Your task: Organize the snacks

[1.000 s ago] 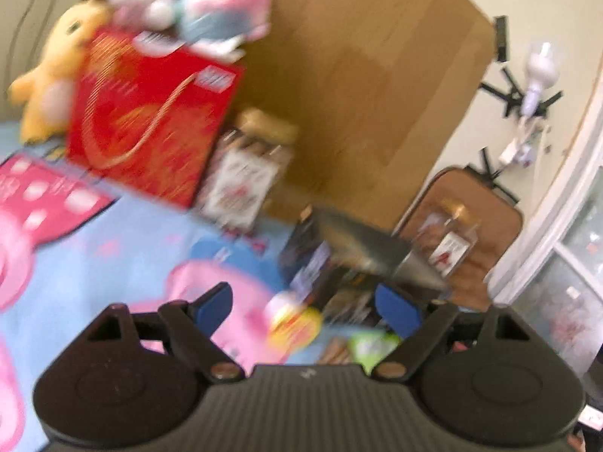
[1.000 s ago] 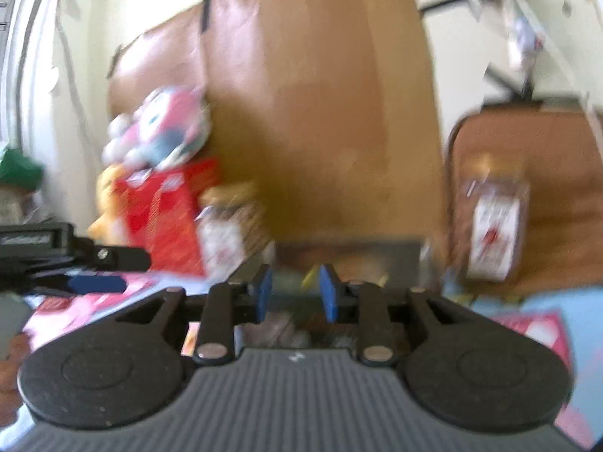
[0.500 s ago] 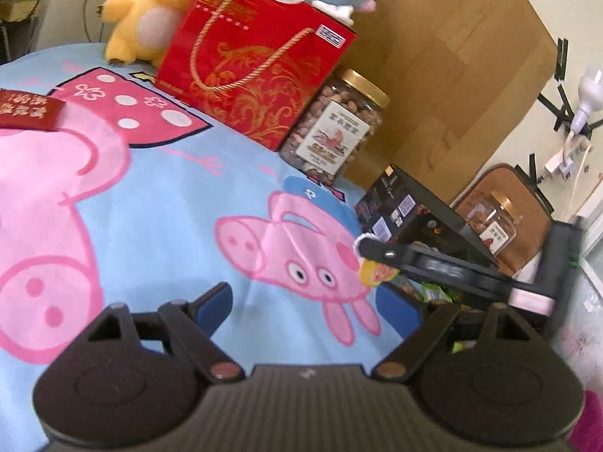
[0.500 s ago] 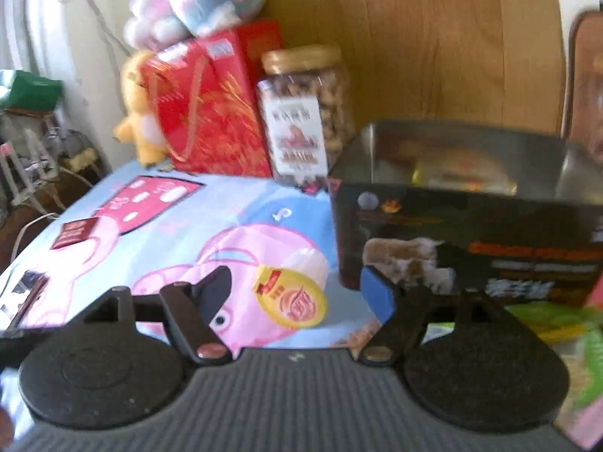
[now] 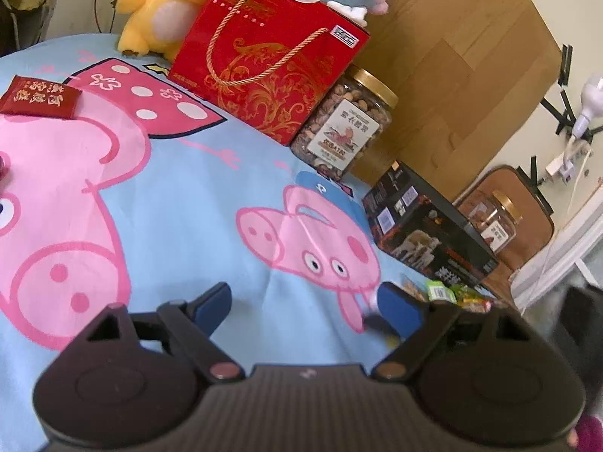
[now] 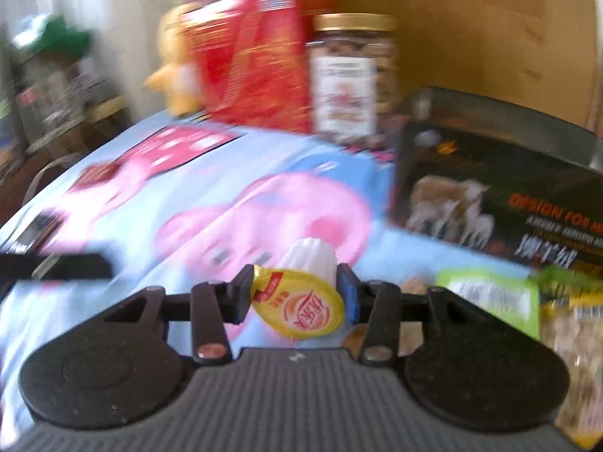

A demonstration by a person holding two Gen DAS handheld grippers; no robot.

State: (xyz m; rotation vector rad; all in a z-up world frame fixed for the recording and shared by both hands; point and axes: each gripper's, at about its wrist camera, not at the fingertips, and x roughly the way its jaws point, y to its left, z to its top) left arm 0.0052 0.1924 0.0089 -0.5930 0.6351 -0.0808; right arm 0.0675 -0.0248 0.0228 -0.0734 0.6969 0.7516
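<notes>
Right claw (image 6: pixel 296 293) clamped on yellow-lidded jelly cup (image 6: pixel 301 301); left claw (image 5: pixel 305 305) wide open, empty, its view alone showing red packet (image 5: pixel 39 98)

Black ribbed left claw (image 5: pixel 303 307) with blue pads (image 5: pixel 215 298) and copper screws.

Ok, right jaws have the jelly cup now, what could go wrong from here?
1. The right gripper pinches the jelly cup across its soft ribbed sides, lid tilted toward the camera; it could crush or slip out.
2. The black box sits close by on the right; a swing could clip its rim.
3. The left gripper hangs open near the green packets and might nudge them.
</notes>
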